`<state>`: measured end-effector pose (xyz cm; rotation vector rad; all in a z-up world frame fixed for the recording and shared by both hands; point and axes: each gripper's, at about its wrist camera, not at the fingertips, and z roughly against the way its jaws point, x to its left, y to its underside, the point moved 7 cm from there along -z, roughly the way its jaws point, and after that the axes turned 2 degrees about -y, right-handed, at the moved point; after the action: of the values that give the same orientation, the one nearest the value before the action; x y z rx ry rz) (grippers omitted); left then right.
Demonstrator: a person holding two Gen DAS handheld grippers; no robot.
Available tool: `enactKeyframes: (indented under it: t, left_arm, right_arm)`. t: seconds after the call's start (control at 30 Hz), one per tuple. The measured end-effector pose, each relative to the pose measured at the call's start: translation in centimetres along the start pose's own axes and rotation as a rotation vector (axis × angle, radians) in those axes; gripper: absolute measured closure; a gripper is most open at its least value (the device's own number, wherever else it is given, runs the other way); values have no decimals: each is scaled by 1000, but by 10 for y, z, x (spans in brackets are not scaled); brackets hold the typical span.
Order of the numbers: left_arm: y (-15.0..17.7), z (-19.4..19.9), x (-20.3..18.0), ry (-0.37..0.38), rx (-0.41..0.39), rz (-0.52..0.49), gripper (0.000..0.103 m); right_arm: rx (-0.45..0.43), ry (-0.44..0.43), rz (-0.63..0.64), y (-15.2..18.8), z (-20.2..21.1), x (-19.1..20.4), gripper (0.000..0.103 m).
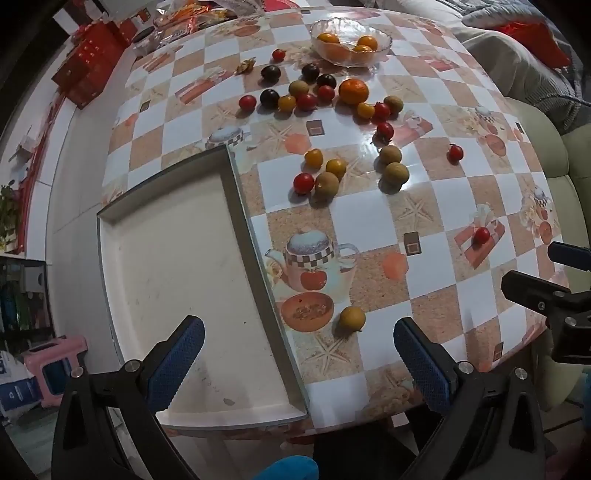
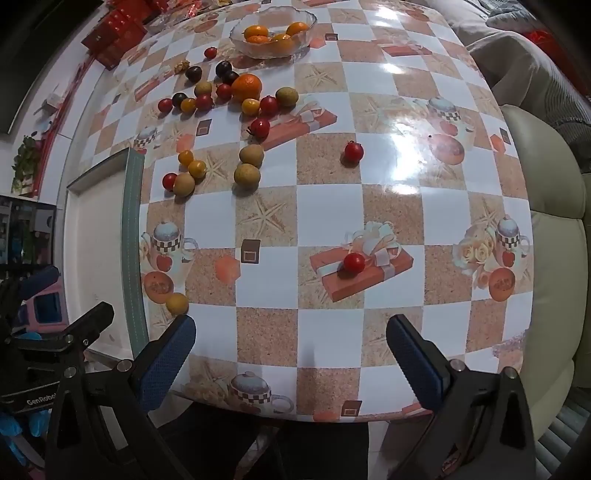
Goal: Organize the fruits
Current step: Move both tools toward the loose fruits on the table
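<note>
Many small fruits lie loose on the checkered table (image 1: 436, 206): red cherry tomatoes, yellow ones, brown longans, dark plums and one orange (image 1: 353, 91). A glass bowl (image 1: 349, 37) at the far side holds several oranges. A white tray (image 1: 184, 280) sits empty at the left. My left gripper (image 1: 299, 354) is open over the tray's right rim, with a longan (image 1: 352, 318) just ahead. My right gripper (image 2: 291, 349) is open above the table's near edge, with a red tomato (image 2: 354, 262) ahead of it. The bowl (image 2: 273, 31) and tray (image 2: 99, 236) also show in the right wrist view.
A pale sofa (image 2: 546, 192) borders the table on the right. Red boxes (image 1: 88, 66) stand at the far left. A pink stool (image 1: 55, 369) is on the floor left of the tray. The right gripper's body (image 1: 554, 295) shows at the right edge of the left wrist view.
</note>
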<state>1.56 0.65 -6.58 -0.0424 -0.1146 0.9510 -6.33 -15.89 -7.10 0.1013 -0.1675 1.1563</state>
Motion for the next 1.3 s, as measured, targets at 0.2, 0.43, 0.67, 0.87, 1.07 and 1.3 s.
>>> enactKeyframes:
  t: [0.2, 0.43, 0.67, 0.87, 1.07, 1.3]
  left_arm:
    - [-4, 2, -2, -2, -9, -2, 0]
    - [-3, 2, -2, -3, -10, -2, 0]
    - [-5, 2, -3, -5, -12, -3, 0]
    - [-5, 2, -3, -3, -10, -3, 0]
    - [-5, 2, -4, -4, -11, -3, 0]
    - [-5, 1, -9, -5, -7, -6, 0]
  right_arm:
    - [-13, 3, -4, -2, 1, -1, 0]
    - [-15, 2, -3, -4, 3, -3, 0]
    - [-18, 0, -4, -6, 4, -3, 0]
    - [-15, 1, -6, -6, 4, -3, 0]
    - [-14, 4, -8, -5, 4, -5, 0]
    - [-15, 1, -6, -2, 2, -6, 0]
